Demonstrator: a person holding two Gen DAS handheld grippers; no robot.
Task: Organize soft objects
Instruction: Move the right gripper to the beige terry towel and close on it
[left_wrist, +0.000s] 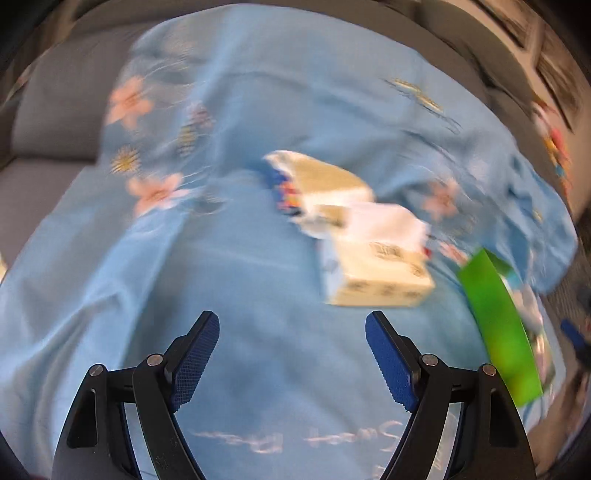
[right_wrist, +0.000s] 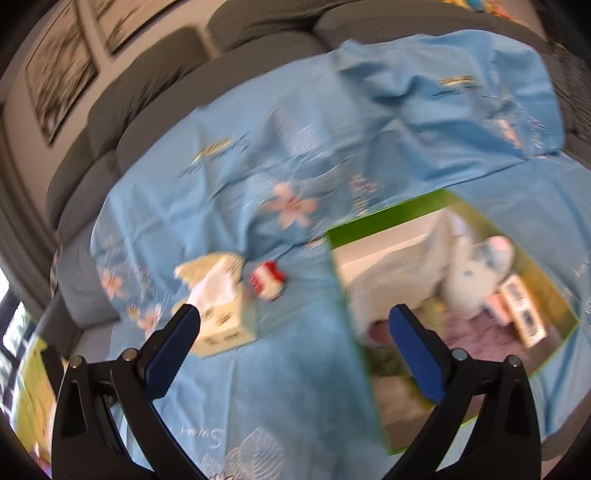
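A sheet (right_wrist: 258, 369) is lying spread over a sofa (right_wrist: 155, 110), reaching up onto its back cushions. In the right wrist view, a tissue pack (right_wrist: 225, 314) is sitting on the sheet toward the sofa's left end, with a small packet (right_wrist: 267, 282) just beside it on its right. A box (right_wrist: 369, 229) is resting on the sheet toward the right end, well apart from both. A plush toy (right_wrist: 476, 273) is lying inside the box, with a tagged carton (right_wrist: 524, 314) beside it on the right.
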